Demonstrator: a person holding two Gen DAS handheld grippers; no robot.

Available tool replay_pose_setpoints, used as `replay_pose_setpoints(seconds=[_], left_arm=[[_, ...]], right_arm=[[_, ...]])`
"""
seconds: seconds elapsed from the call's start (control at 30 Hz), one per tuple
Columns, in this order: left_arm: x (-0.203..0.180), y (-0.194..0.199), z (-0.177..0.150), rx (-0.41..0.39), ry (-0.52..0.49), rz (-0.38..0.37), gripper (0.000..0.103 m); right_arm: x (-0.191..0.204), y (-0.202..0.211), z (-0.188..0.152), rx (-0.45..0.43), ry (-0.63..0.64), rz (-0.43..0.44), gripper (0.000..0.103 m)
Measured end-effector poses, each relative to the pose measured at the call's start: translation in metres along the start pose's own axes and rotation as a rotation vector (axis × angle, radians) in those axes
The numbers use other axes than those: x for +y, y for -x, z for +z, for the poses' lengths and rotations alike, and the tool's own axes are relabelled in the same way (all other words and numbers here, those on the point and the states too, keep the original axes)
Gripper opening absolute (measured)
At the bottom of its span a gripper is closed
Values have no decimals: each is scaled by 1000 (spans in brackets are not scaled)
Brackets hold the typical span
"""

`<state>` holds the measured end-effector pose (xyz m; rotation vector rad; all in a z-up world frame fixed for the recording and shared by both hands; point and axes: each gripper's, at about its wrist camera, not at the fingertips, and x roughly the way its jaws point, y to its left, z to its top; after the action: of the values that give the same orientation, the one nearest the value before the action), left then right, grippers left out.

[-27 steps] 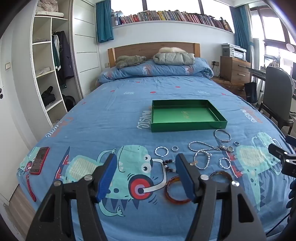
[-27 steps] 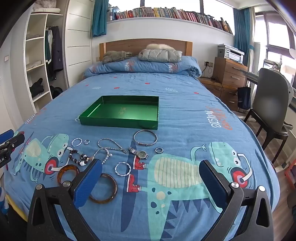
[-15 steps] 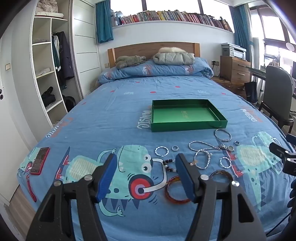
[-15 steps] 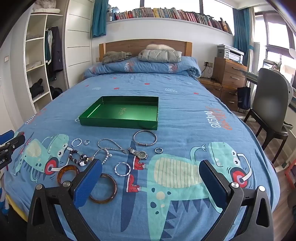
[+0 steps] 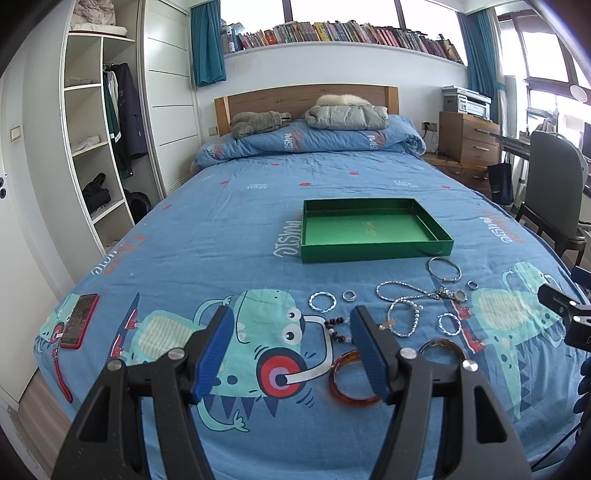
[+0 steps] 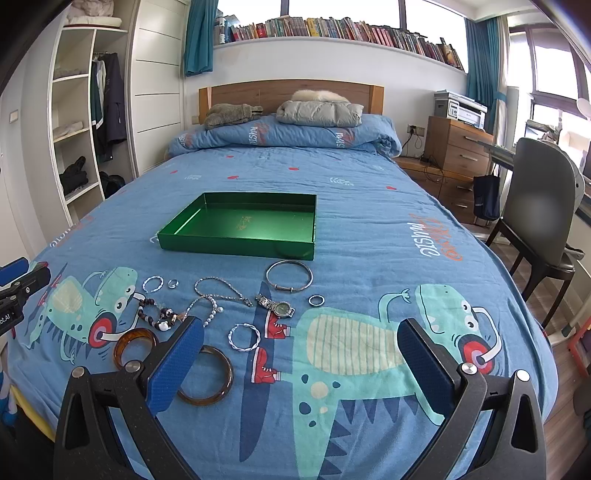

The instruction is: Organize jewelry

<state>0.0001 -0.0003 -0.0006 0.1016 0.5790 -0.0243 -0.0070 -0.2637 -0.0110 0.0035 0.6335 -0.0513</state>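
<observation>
We see both tools gaping, holding nothing: left tool [image 5: 290, 326], right tool [image 6: 301, 338]; shallow green metal tray [image 6: 236, 242] well ahead.

Bright daylight from windows [image 5: 343, 11] — sharp focus, fisheye-bent, dark-vignetted edges
</observation>
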Motion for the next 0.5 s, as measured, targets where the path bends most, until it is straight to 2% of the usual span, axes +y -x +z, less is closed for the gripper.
replay_pose_setpoints(seconds=[0.5], left_arm=[[3,3,2,-23,26,5,64]], right_arm=[[-2,2,0,-19,-20,11,103]])
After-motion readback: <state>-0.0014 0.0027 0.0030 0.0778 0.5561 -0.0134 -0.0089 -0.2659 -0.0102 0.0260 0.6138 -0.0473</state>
